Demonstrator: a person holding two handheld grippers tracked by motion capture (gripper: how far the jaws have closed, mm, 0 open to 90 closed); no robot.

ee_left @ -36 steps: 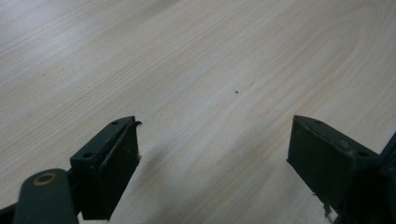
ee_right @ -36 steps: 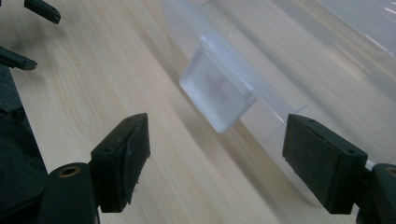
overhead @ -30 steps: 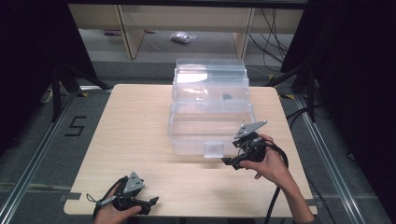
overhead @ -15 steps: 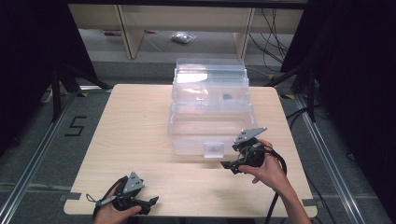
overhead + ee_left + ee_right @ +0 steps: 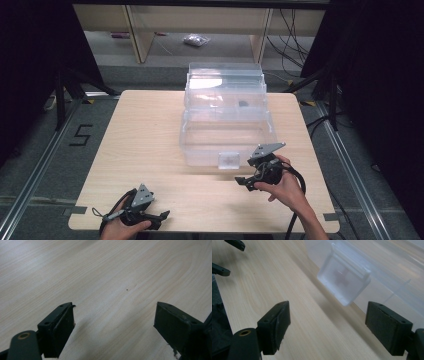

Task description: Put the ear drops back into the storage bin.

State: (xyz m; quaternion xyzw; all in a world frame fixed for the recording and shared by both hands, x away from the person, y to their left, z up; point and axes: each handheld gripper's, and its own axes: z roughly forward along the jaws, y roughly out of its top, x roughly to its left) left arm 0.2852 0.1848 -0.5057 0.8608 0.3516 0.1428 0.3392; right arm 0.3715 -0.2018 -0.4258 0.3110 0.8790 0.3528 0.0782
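Observation:
A clear plastic box (image 5: 227, 125) stands at the middle back of the wooden table (image 5: 145, 130), its lid raised behind it. Its frosted latch (image 5: 229, 160) hangs at the front wall and appears again as the latch (image 5: 343, 281) just ahead of my right jaws. My right gripper (image 5: 241, 181) is low over the table, right of the latch and pointing left. Its jaws have just been opening and stand wide with nothing between them (image 5: 328, 315). My left gripper (image 5: 162, 216) rests at the front left edge, open over bare wood (image 5: 115, 315).
A small dark item (image 5: 242, 104) lies inside the box. Beyond the table stand wooden shelf legs, with a plastic bag (image 5: 193, 40) on the floor. A floor mark "5" (image 5: 80, 135) is at the left. Cables trail at the right.
My right gripper has sunk toward the table in front of the box's right corner. The left gripper and the box have kept still.

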